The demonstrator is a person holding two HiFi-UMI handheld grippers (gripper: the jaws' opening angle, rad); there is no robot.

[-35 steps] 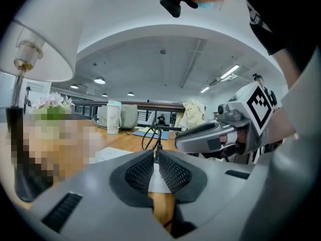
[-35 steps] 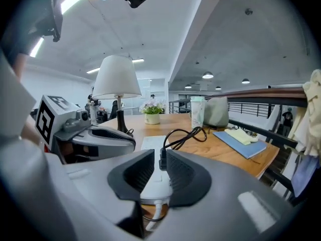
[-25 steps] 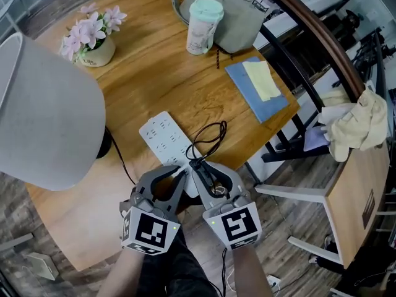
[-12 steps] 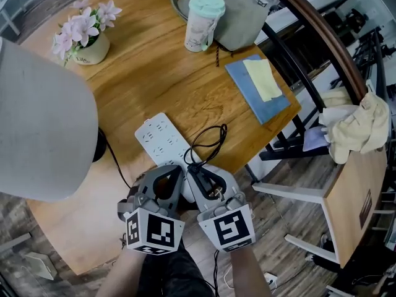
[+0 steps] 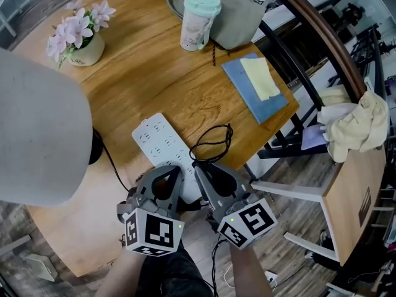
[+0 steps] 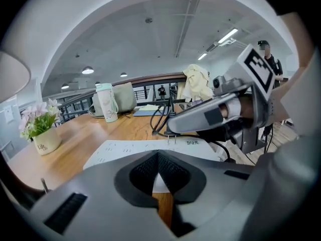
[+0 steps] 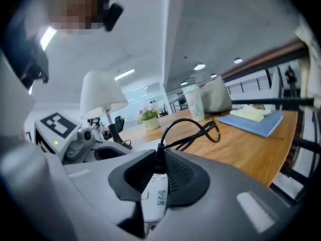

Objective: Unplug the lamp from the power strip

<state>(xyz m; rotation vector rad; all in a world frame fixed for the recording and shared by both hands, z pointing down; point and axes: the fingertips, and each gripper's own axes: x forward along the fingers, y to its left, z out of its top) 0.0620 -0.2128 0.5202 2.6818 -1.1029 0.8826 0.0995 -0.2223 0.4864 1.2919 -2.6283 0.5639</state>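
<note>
**A:** Far left, the pale lamp shade (image 5: 31, 129) was seen crowding the edge of the round wooden table (image 5: 154, 73), and a pot of pink flowers (image 5: 77, 39) was set just behind it.

**B:** And the left gripper (image 5: 179, 172)?

**A:** Its jaws were brought tip to tip with nothing clamped between them. They were held over the near end of the white power strip (image 5: 158, 141), which was laid flat by the table's front edge. Whether the tips were pressed onto it could not be told.

**B:** Then the right gripper (image 5: 201, 167), just beside it.

**A:** It was closed on the black plug (image 5: 209, 177), and its jaws had just been drawn tighter around it. Two bare metal prongs (image 6: 171, 140) were shown below its tip, just clear of the strip's face.

**B:** So the plug was out, and held.

**A:** Held, yes. The black cable (image 5: 213, 142) was looped on the wood just beyond the jaws. Further back, a mint-lidded cup (image 5: 199, 18) was stood against a grey bag (image 5: 241, 14). To the right, a blue notebook (image 5: 272, 104) was topped with a yellow pad (image 5: 260, 79). Off the table at the far right, a cream cloth (image 5: 359, 125) was draped over a rail.
</note>
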